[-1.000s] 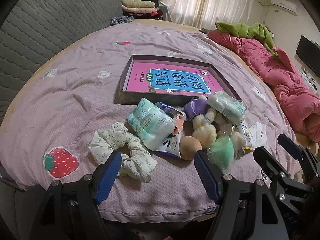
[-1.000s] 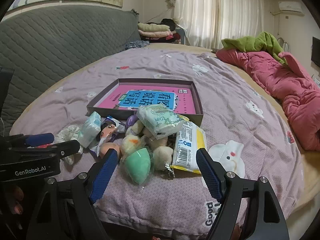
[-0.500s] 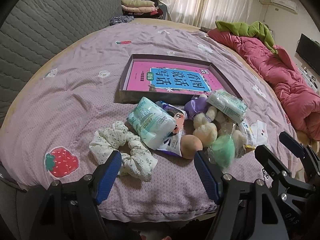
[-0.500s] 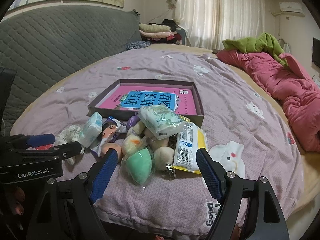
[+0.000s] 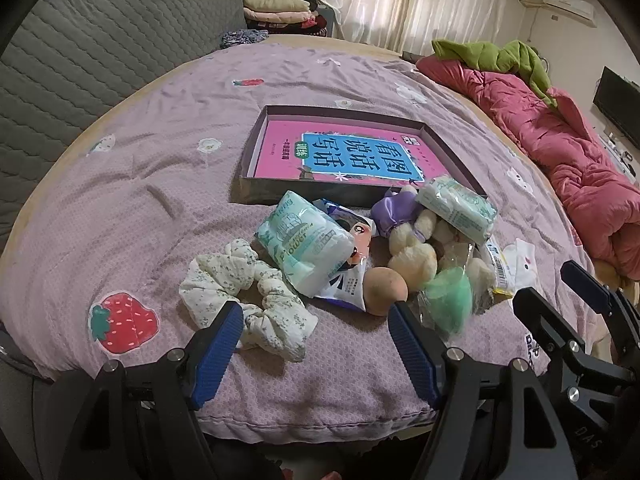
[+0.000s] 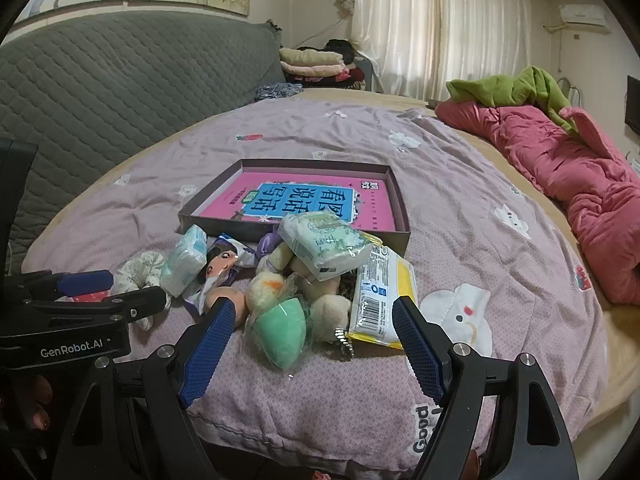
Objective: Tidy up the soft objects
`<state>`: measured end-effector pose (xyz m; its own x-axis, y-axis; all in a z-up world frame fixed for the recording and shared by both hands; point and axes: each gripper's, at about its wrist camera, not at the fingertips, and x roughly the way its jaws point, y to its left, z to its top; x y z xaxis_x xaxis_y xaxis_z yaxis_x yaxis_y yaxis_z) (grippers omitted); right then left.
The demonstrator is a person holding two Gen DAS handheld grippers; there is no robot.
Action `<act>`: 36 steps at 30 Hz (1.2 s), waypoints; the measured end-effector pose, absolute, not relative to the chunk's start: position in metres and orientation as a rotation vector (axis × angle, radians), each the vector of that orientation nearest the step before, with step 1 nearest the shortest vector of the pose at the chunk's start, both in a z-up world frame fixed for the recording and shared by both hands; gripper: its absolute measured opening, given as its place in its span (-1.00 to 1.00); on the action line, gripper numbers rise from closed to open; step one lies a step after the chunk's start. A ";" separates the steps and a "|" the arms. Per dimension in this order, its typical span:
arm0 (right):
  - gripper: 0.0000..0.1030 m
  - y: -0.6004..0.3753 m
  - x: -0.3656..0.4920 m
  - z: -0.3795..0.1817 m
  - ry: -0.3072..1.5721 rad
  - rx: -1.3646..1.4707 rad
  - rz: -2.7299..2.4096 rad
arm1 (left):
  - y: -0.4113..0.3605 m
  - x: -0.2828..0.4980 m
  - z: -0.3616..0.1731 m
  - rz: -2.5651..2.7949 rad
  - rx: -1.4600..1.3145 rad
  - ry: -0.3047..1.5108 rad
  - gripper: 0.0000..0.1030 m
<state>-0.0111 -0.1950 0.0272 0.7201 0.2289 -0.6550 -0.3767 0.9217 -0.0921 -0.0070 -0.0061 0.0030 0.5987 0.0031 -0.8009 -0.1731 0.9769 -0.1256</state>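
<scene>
A shallow dark box (image 5: 362,196) with a pink book (image 5: 352,158) lying flat inside sits on the purple bedspread (image 5: 160,184), its long sides running across both views. Heaped against the box's near wall are the soft things: a pale green tissue pack (image 5: 306,246) with its long axis slanting from the box wall toward the near edge of the bed, a second tissue pack (image 5: 456,208) lying on top of the heap at the box's near right corner, its length running across, and a yellow-edged packet (image 6: 380,296) pointing away from that corner toward the cameras. In front of the box lie a floral scrunchie (image 5: 248,294), a tan egg-shaped sponge (image 5: 384,290), a green sponge in clear wrap (image 6: 280,332) with its tip pointing toward the box, and cream plush balls (image 5: 414,262). The left gripper (image 5: 316,344) hovers level at the bed's near edge, jaws spread wide and empty, the scrunchie just beyond its left finger. The right gripper (image 6: 312,340) hovers likewise, wide apart and holding nothing, the green sponge between its fingers' lines.
</scene>
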 end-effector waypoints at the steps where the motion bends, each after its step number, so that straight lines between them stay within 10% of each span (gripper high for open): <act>1: 0.59 -0.195 -0.011 0.028 0.690 -0.227 0.338 | -0.006 -0.007 0.003 0.101 -0.199 0.926 0.44; 36: 0.59 -0.195 -0.011 0.028 0.694 -0.220 0.342 | 0.020 -0.009 -0.012 0.157 -0.226 0.964 0.44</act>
<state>-0.0112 -0.1946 0.0278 0.7166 0.2338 -0.6572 -0.3782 0.9219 -0.0844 -0.0092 0.0195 -0.0119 0.5617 0.0318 -0.8267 -0.2317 0.9653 -0.1202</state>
